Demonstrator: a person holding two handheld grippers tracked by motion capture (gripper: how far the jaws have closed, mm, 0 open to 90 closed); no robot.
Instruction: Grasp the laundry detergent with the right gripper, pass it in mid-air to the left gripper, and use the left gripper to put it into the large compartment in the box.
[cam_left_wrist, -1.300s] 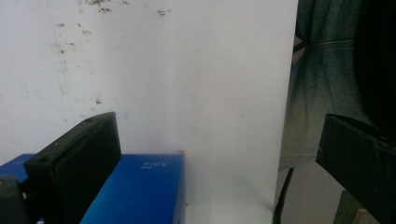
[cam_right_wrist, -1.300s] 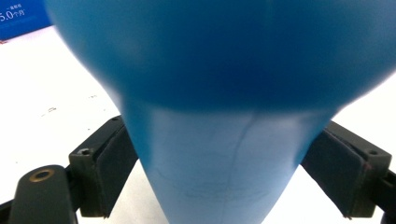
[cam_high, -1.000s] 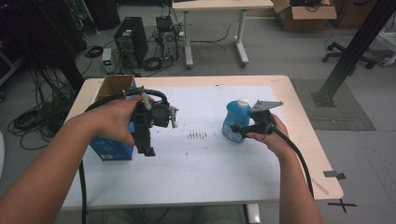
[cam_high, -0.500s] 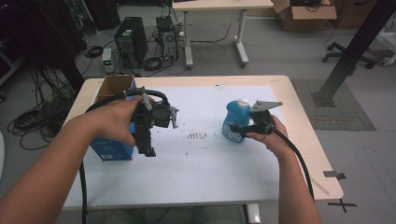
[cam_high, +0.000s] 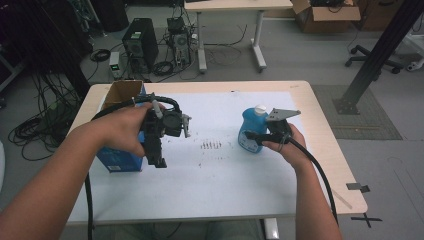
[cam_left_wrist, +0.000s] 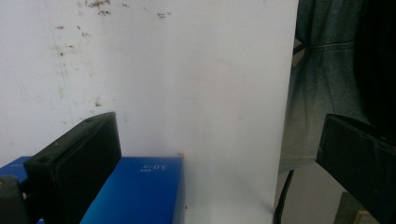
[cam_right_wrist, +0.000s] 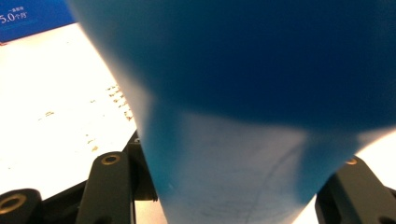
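Tongs on our right (cam_high: 251, 136) clamp the belly of a blue bottle (cam_high: 249, 130) with a white cap, which stands upright on the white sheet (cam_high: 225, 185) toward the right edge of the desk (cam_high: 330, 150); in the right gripper view the black jaws sit on either side of the bottle (cam_right_wrist: 243, 116), pressed to its curved wall. We judge the hold to be the weak point: the wall is smooth and tapered, so a lift or tilt could let the bottle slip down through the jaws or topple onto the sheet, and a hard squeeze could buckle it. Tongs on our left (cam_high: 156, 152) stand wide open and hold nothing, pointing down over the near corner of a blue box (cam_high: 120, 161) by the left edge of the desk; the left gripper view shows one jaw over the box (cam_left_wrist: 140, 191) and the other out past the sheet's edge. A careless drop here could knock the box, we think. Our left hand (cam_high: 125, 131) grips its tool from above, wrist bent, forearm reaching in from the near left. Our right hand (cam_high: 290, 147) wraps its tool from behind, forearm along the right side, cable (cam_high: 320, 175) trailing back toward us.
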